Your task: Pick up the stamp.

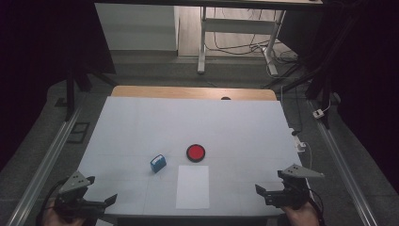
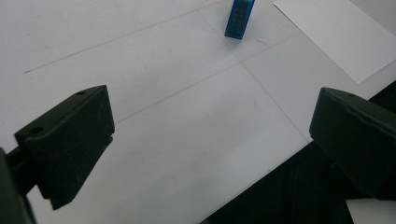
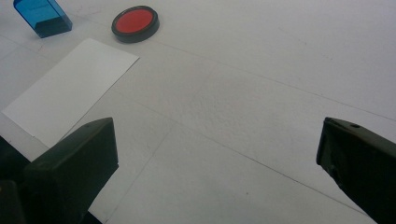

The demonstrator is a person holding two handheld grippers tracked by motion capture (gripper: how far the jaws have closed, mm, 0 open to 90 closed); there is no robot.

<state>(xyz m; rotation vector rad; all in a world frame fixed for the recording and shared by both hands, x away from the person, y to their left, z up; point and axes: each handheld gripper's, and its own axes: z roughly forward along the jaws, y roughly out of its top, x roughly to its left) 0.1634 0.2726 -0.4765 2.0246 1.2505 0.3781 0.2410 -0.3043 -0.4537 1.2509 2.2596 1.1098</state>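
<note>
Both grippers, left [image 1: 101,200] and right [image 1: 263,190], are wide open and hold nothing. The blue block [image 1: 158,163] stands beside the red disc [image 1: 195,152]; a careless approach may topple it.

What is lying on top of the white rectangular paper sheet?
Nothing rests on the white rectangular paper sheet; its top is bare. The blue translucent box and round red black-rimmed pad sit beyond it. Its underside is hidden.

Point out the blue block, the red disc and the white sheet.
blue block [image 1: 158,163], high view, its top face
red disc [image 1: 195,152], high view, its red centre
white sheet [image 1: 193,187], high view, its middle
</note>
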